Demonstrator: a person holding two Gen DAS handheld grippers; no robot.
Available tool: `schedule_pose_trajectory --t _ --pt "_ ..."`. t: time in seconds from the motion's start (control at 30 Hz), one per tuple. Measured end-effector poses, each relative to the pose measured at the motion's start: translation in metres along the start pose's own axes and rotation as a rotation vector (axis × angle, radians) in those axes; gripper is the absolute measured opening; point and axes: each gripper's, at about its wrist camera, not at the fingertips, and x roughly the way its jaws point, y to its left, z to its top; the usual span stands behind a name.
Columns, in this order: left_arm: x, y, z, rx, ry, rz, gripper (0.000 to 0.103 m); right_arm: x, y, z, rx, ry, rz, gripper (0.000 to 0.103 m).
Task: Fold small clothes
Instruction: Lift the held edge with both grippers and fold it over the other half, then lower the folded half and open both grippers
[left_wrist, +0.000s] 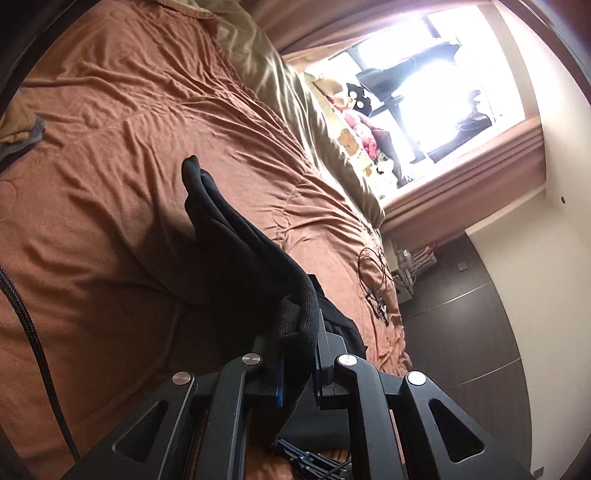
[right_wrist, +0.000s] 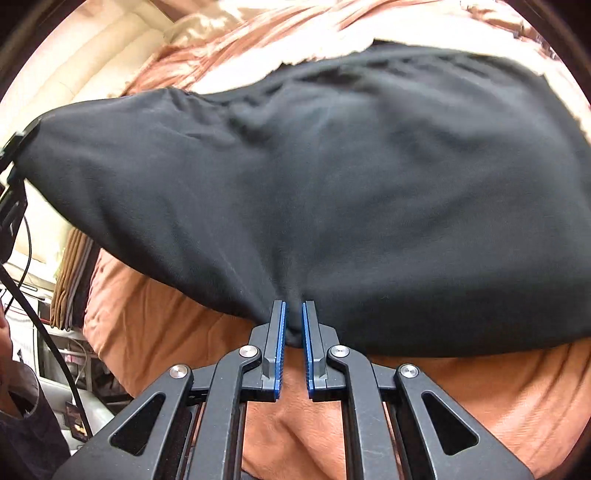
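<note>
Garment (right_wrist: 332, 177): black cloth, spread wide across the right wrist view, lifted off the bedspread along its lower edge; in the left wrist view a bunched fold rising from centre toward lower centre.
Left gripper (left_wrist: 297, 354): lower centre of its view, fingers nearly together, pinching a thick bunched edge of the garment.
Right gripper (right_wrist: 293, 321): lower centre of its view, blue pads (right_wrist: 280, 347) close, pinching the garment's lower edge at the tips.
Bedspread (left_wrist: 122, 155): rust-orange, wrinkled, beneath the garment in both views.
Pillow (left_wrist: 295, 110): beige, upper centre of the left view, along the bedspread's edge.
Window (left_wrist: 436, 85): bright, upper right of the left view.
Cable (left_wrist: 33, 332): black, left edge of the left view.
</note>
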Motion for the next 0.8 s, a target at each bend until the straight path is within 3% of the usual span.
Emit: schedule_pose_trajectory --t 0.27,0.33,0.37,0.4,0.5,0.8 --pt "0.018 -0.051 -0.004 0.095 0.038 -0.028 0.011 -0.073 -0.024 -0.001 0.006 -0.138 0.003 0.009" --pt "0.024 -0.064 -0.006 0.114 0.048 -0.035 0.011 -0.087 -0.031 -0.006 0.011 -0.156 -0.006 0.024" --pt "0.027 -0.07 -0.007 0.123 0.053 -0.039 0.011 -0.094 -0.035 -0.008 0.014 -0.167 -0.011 0.042" --pt "0.03 -0.076 -0.008 0.132 0.058 -0.042 0.011 -0.102 -0.038 -0.011 0.016 -0.186 -0.014 0.052" --pt "0.039 -0.093 -0.012 0.163 0.072 -0.05 0.011 -0.124 -0.048 -0.021 0.019 -0.229 -0.029 0.054" --pt "0.072 -0.135 -0.031 0.244 0.138 -0.071 0.011 -0.164 -0.092 -0.043 0.106 -0.25 -0.016 0.054"
